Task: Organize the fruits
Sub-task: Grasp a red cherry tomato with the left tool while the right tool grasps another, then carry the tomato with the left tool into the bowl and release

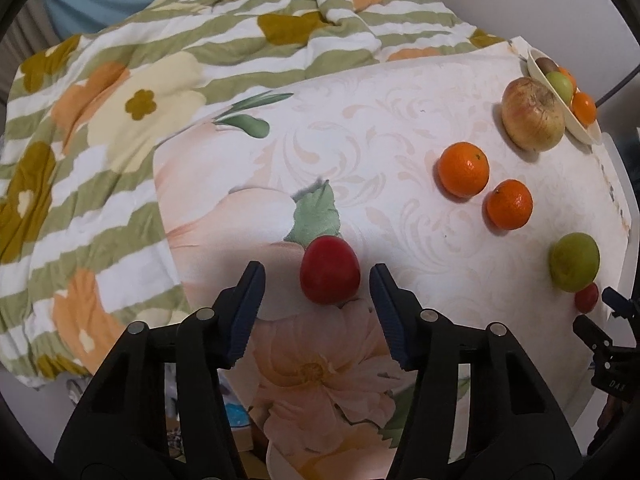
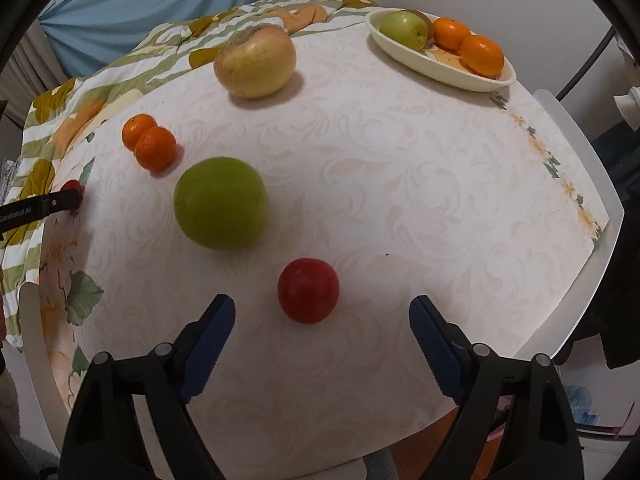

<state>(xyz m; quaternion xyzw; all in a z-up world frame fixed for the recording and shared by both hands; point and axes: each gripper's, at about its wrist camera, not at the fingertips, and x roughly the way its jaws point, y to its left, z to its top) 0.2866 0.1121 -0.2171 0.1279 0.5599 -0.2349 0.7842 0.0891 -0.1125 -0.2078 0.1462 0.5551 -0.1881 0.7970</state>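
- Desk [image 2: 400,200] with pale floral cloth; cream dish [image 2: 404,54] at far edge already holds a green apple and two oranges.
- Loose on the cloth: big yellow apple [image 2: 256,62], green apple [image 2: 220,204], two mandarins [image 2: 156,154].
- Left claw [image 1: 317,274] wide, a red fruit [image 1: 330,269] between its tips, untouched.
- Right claw [image 2: 322,308] wide, just short of a second red fruit [image 2: 308,290].
- Step, as I judge: pickup approach. Next: advance, close gently, carry to dish.

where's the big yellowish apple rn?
The big yellowish apple sits on the table, far side in the right wrist view, left of the fruit dish and beyond the two loose oranges.
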